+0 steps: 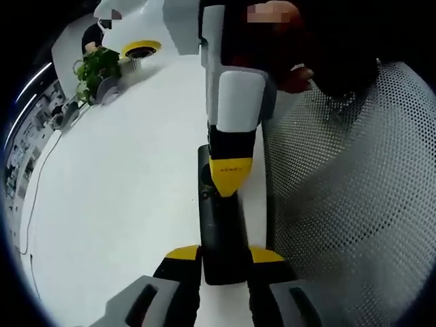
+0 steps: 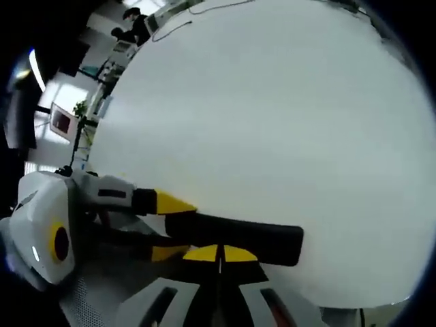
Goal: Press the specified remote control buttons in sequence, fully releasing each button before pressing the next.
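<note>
A long black remote lies lengthwise on the white table. My left gripper is shut on its near end, one yellow tip on each side. My right gripper comes down from above with its jaws shut. Its yellow tip rests on the remote's upper face near the round buttons. In the right gripper view the remote runs across the picture. My right gripper has its tips together against the remote's edge. The left gripper holds the remote's left end.
A potted plant and a white-and-yellow round device stand at the table's far end. A thin cable runs along the left edge. A perforated mesh surface lies right of the remote. A person's hand holds the right gripper.
</note>
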Tool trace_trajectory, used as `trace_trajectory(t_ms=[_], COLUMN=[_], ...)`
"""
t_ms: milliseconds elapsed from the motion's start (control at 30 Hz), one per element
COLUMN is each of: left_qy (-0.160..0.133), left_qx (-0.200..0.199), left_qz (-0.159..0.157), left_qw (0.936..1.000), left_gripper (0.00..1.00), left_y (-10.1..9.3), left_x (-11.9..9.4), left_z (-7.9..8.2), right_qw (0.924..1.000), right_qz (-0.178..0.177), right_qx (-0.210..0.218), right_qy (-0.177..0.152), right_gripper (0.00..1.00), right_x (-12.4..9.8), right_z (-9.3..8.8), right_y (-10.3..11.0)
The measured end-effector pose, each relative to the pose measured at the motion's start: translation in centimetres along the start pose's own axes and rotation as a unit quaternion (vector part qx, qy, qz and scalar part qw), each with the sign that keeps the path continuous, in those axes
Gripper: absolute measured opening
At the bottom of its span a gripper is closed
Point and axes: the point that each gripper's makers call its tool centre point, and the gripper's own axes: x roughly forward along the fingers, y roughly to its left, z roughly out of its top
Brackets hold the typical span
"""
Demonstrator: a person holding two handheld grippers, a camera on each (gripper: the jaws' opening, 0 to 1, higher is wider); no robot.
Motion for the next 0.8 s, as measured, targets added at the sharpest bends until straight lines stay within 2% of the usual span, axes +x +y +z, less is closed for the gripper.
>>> trace_trajectory(t_ms=[67,267,433,633,733,800], left_qy=[-0.001,-0.004,0.0,0.008,0.012,0.009], left_qx=[0.003,-0.004,0.001,-0.011,0.002,0.004], left_qz=[0.0,0.001,-0.002,-0.009,-0.005,-0.004], left_qw=[1.0,1.0,1.0,0.9999,0.9999,0.9999], left_gripper=[0.25,0.25,0.25,0.25,0.25,0.25], left_y=[0.0,0.0,0.0,0.0,-0.1,-0.1], left_x=[0.0,0.0,-0.1,-0.6,-0.5,-0.5], left_z=[0.0,0.0,-0.1,-1.0,-1.0,-1.0], right_qw=[0.9998,0.9995,0.9984,0.9993,0.9988,0.9989], right_qz=[-0.011,-0.015,-0.039,-0.025,-0.019,-0.02], right_qx=[-0.008,-0.026,-0.04,-0.027,-0.046,-0.043], right_qy=[0.012,0.008,0.014,0.002,-0.004,0.0], right_gripper=[0.0,0.0,0.0,0.0,0.0,0.0], right_x=[0.1,0.2,0.4,0.2,0.2,0.2], right_z=[-0.5,-0.4,-0.3,-0.4,-0.4,-0.4], right_y=[-0.2,-0.2,-0.3,-0.5,-0.3,-0.2])
